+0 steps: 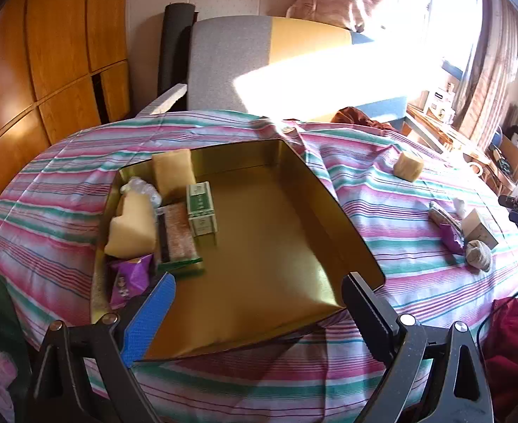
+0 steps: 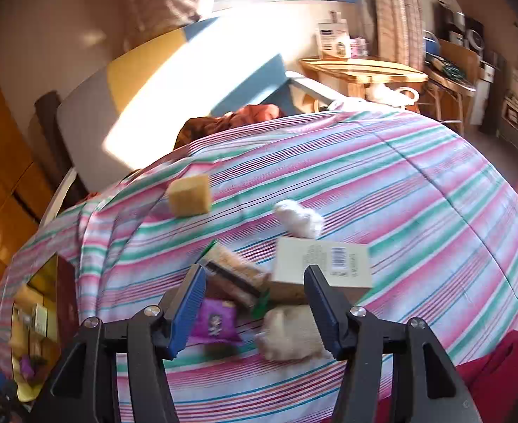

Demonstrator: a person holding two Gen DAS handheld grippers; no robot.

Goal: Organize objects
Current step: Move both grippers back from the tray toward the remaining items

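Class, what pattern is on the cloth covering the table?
Pink, green and white stripes on the cloth; clearest in the right wrist view.

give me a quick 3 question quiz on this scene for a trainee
1. True or false: the gold tin is full.
2. Which lies outside the tin? A) green box B) lone sponge C) bar beside the green box
3. What is between the right gripper's fingers?

Key
1. False: items fill only its left side, the rest is bare.
2. B: the sponge sits on the striped cloth; the green box is inside.
3. Nothing: the right gripper is open above a purple packet and a sock.
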